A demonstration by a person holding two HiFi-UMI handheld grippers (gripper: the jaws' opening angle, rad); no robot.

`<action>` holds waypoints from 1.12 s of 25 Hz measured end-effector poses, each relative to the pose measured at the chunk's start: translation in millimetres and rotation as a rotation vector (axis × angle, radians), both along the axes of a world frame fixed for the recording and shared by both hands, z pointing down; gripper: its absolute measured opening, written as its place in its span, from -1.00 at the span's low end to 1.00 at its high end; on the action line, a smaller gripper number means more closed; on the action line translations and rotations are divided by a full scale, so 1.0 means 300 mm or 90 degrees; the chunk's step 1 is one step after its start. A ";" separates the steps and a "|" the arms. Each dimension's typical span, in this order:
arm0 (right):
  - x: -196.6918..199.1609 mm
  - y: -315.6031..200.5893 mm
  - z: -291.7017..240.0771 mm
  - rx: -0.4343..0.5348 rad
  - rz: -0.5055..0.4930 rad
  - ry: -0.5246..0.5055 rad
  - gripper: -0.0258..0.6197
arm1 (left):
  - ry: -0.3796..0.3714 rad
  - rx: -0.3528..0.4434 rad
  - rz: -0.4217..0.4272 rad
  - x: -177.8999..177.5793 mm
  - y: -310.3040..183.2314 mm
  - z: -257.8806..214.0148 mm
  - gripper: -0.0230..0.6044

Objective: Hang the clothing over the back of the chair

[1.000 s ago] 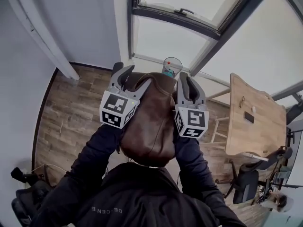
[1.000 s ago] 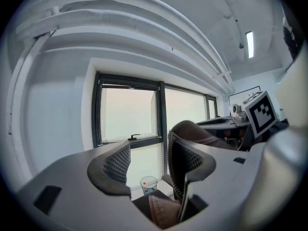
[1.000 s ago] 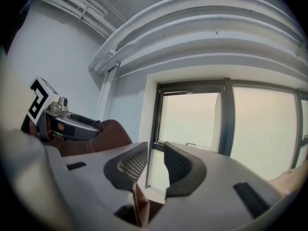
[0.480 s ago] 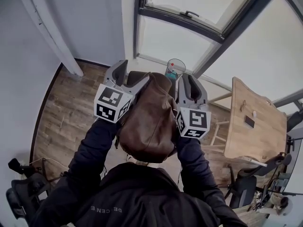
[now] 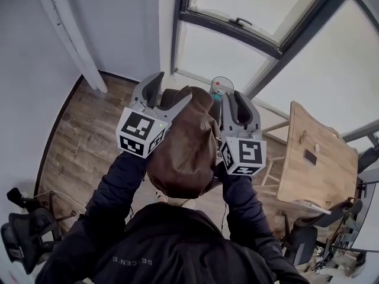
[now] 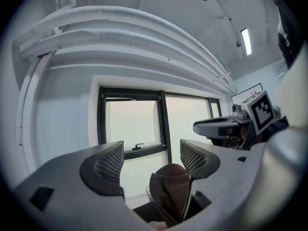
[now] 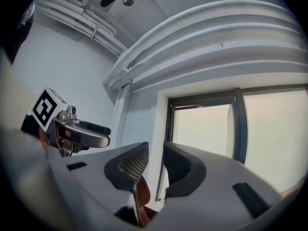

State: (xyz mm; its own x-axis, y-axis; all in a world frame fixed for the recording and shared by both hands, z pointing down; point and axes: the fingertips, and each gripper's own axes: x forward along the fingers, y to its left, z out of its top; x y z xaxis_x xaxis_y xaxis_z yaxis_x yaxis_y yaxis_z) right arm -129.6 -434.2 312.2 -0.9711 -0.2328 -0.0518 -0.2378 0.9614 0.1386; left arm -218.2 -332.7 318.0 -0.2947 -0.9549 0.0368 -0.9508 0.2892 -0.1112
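Observation:
A brown leather jacket hangs in a bunched drape between my two grippers, over the person's dark sleeves. My left gripper stands wide open at the jacket's top left. In the left gripper view the zipped jacket fold sits low between the spread jaws without touching either pad. My right gripper is at the jacket's right edge with its jaws nearly together. A brown fold is pinched low between them. Only a dark strip of the chair back shows beside the jacket's top.
A clear cup stands on the sill just beyond the jacket, under a large dark-framed window. A wooden table stands to the right. Dark office chairs sit at the lower left and lower right. The wood floor stretches to the left.
Both grippers have risen. The left jaws have spread wider and let go of the jacket's top. The right gripper keeps its narrow grip at the jacket's right edge.

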 end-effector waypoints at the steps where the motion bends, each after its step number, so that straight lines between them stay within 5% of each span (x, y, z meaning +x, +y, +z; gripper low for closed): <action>1: 0.009 0.010 -0.012 0.001 -0.006 -0.003 -0.60 | -0.003 0.006 -0.004 0.013 0.009 -0.012 0.20; 21: 0.333 0.271 -0.101 -0.007 -0.137 -0.052 -0.68 | -0.027 0.057 -0.051 0.408 0.244 -0.107 0.17; 28: 0.435 0.426 -0.068 -0.008 -0.138 -0.044 -0.75 | -0.028 0.067 -0.017 0.522 0.377 -0.081 -0.24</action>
